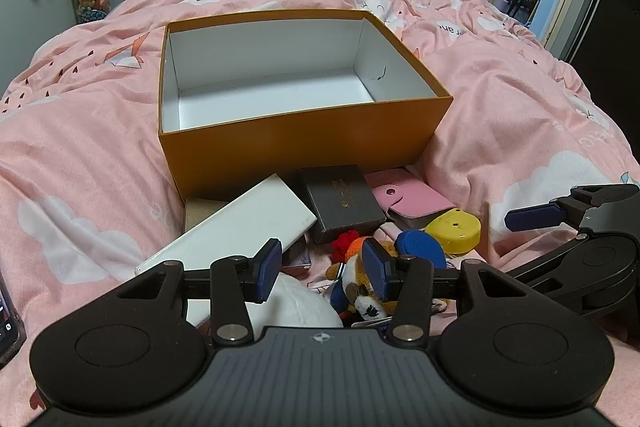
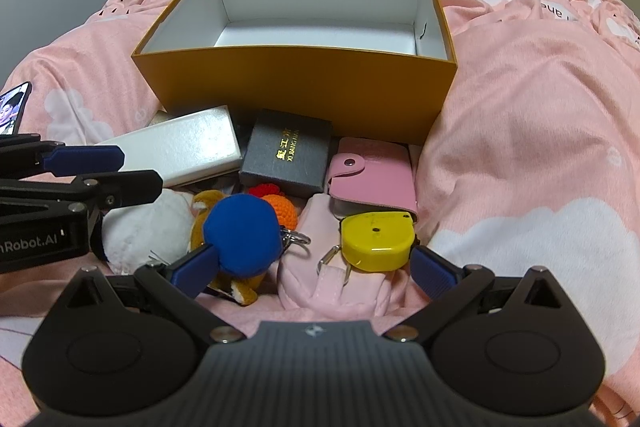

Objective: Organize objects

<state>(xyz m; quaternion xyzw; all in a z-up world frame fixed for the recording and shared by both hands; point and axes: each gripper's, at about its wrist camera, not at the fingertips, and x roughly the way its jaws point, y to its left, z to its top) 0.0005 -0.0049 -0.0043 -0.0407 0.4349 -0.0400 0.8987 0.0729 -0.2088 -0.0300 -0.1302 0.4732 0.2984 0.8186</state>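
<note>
Right wrist view takes in the whole job: an orange box (image 2: 304, 87), open-topped with nothing inside, sits on the pink duvet (image 2: 520, 147) with the clutter heaped against its near wall. Rigid card and probably light, the box should not need lifting — it is the likely destination.

Next in size, the white box (image 2: 180, 147) lies slanted at the left of the pile; glossy and stiff, so likely slippery, best pinched across its narrow width. The dark gift box (image 2: 288, 157) beside it looks firm and matte, an easy grasp by opposite sides. The pink wallet (image 2: 370, 175), just right of it, is soft-skinned and flat; take it by an edge. The yellow tape measure (image 2: 376, 241) is hard, smooth plastic — grip its flat faces. The blue crocheted ball (image 2: 242, 233) will squash and hold well.

The right gripper (image 2: 312, 269) stands wide open, straddling ball and tape measure. The left gripper (image 1: 320, 269) is also open, holding nothing, above the plush toys.
</note>
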